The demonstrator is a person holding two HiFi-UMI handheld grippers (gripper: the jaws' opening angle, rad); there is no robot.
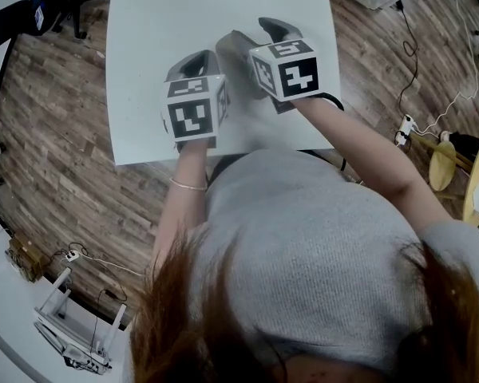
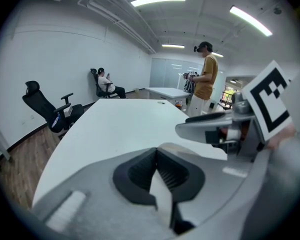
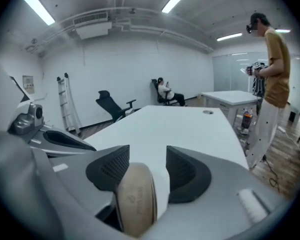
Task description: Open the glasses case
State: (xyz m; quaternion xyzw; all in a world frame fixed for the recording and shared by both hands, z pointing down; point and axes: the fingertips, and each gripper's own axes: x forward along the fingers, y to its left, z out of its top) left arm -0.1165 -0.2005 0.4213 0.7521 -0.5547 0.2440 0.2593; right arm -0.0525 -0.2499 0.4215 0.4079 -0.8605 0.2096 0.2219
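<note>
A tan glasses case (image 3: 135, 199) lies between the jaws of my right gripper (image 3: 147, 171), deep in the gap. It rests by the left pad (image 3: 112, 171), and a white strip of table shows between it and the right pad, so the jaws stand apart. In the head view the case (image 1: 238, 54) lies on the white table (image 1: 160, 30) between both grippers. My left gripper (image 2: 156, 169) is shut, its ribbed pads meeting at the tip, with nothing seen gripped. It sits just left of the case (image 1: 203, 58), the right gripper (image 1: 278, 30) just right of it.
The table's near edge (image 1: 223, 154) runs close to the person's body. Wooden floor, cables and a power strip (image 1: 405, 126) lie around it. A black office chair (image 2: 45, 109), a standing person (image 2: 205, 79) and a second table (image 3: 235, 96) are farther off.
</note>
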